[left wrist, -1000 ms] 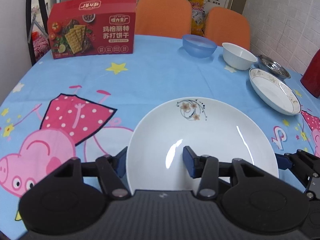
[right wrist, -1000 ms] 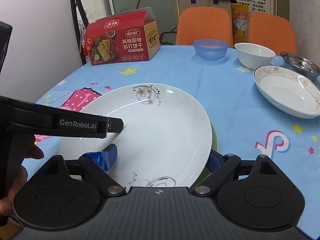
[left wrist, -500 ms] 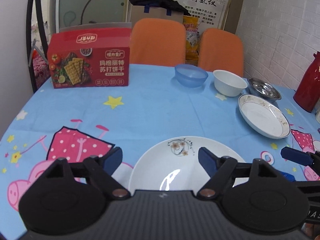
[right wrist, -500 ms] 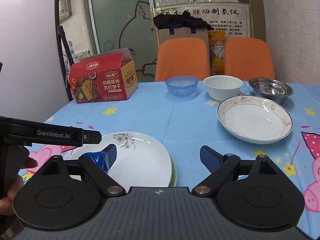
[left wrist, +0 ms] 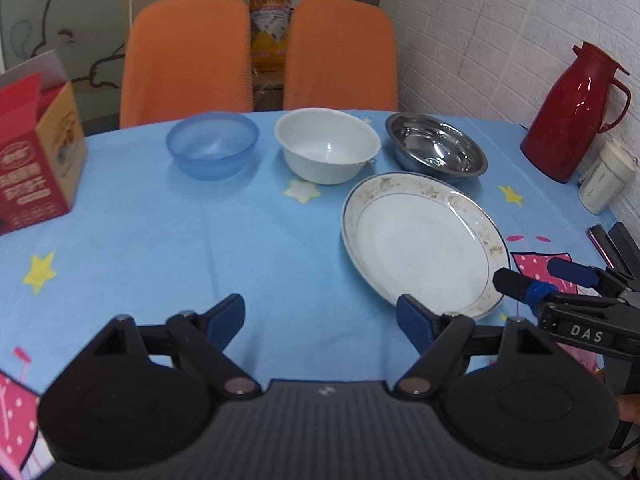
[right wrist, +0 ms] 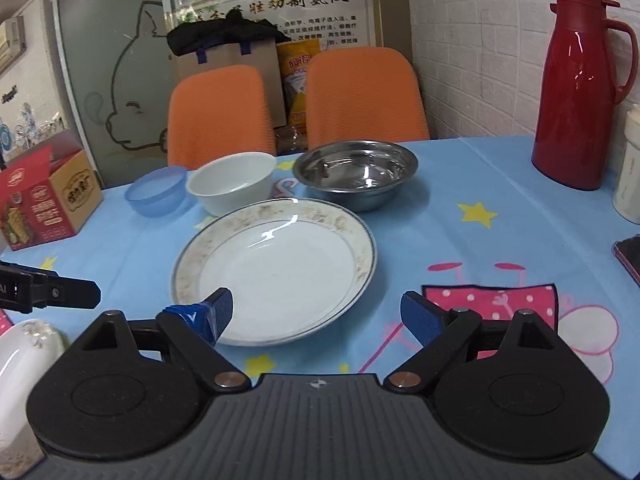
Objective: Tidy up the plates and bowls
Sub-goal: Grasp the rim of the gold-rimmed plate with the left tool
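The gold-rimmed plate [right wrist: 276, 268] lies just in front of the steel bowl [right wrist: 356, 172]. The right gripper [right wrist: 316, 312] is nearer, its jaws apart and empty, left pad over the near rim. The left gripper [left wrist: 320, 316], also wide and empty, has the plate on its right.

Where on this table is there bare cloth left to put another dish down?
The widest bare patch lies between the cracker box, the blue bowl and the gold-rimmed plate. Another lies between that plate and the red jug. It is crowded at the back: blue bowl, white bowl and steel bowl sit close together.
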Motion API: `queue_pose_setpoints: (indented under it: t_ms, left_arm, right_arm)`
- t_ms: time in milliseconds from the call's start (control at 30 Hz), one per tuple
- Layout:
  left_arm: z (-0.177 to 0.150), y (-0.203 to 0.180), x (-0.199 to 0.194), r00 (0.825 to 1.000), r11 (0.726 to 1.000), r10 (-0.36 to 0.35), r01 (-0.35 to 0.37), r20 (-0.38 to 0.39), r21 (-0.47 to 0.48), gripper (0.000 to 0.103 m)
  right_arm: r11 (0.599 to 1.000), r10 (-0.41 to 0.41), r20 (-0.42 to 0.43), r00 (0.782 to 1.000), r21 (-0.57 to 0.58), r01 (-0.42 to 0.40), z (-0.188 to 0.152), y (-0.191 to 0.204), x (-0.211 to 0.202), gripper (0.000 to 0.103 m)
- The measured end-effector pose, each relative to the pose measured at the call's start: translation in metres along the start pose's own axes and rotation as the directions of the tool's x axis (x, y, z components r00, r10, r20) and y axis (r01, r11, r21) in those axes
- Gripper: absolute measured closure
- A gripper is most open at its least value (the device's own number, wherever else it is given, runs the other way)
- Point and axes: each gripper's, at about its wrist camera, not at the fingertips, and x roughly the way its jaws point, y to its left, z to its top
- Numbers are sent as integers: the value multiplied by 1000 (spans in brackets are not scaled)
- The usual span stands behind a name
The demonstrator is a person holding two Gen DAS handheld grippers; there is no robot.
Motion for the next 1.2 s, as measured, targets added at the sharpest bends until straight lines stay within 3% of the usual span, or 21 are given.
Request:
queue_pose_setpoints:
  t_ms: [200, 367, 533, 867, 933, 1067, 1200]
  left_arm:
    - [34, -18, 71, 997, 1000, -12, 14, -73, 25, 24]
    - [43, -30, 99, 995, 998, 52, -50, -81, 34, 24]
    - [40, -44, 111, 993, 996, 81, -78, -86, 31, 23]
    - [35, -44, 111, 996, 997, 69, -68, -52, 19, 24]
    - [33, -46, 110, 997, 998, 59, -58, -43, 26, 33]
    - [32, -47, 106, 997, 998, 65, -63, -40, 30, 39]
    - [31, -46, 96, 996, 999, 52, -52, -75, 12, 47]
  right_arm:
    - [1000, -7, -120, 993, -2, 7, 12, -14, 65, 25]
    - [999, 5, -118, 993, -35, -10, 12, -14, 76, 25]
    - [998, 10, -88, 996, -61, -16, 11, -13, 78, 23]
    - [999, -12, -49, 999, -43, 10, 5, -9, 74, 21]
    - [999, 6, -49, 999, -54, -9, 5, -3, 75, 21]
    - [994, 54, -34, 998, -96, -57, -1, 7, 73, 24]
    - [997, 46, -51, 998, -55, -48, 2, 9, 67, 26]
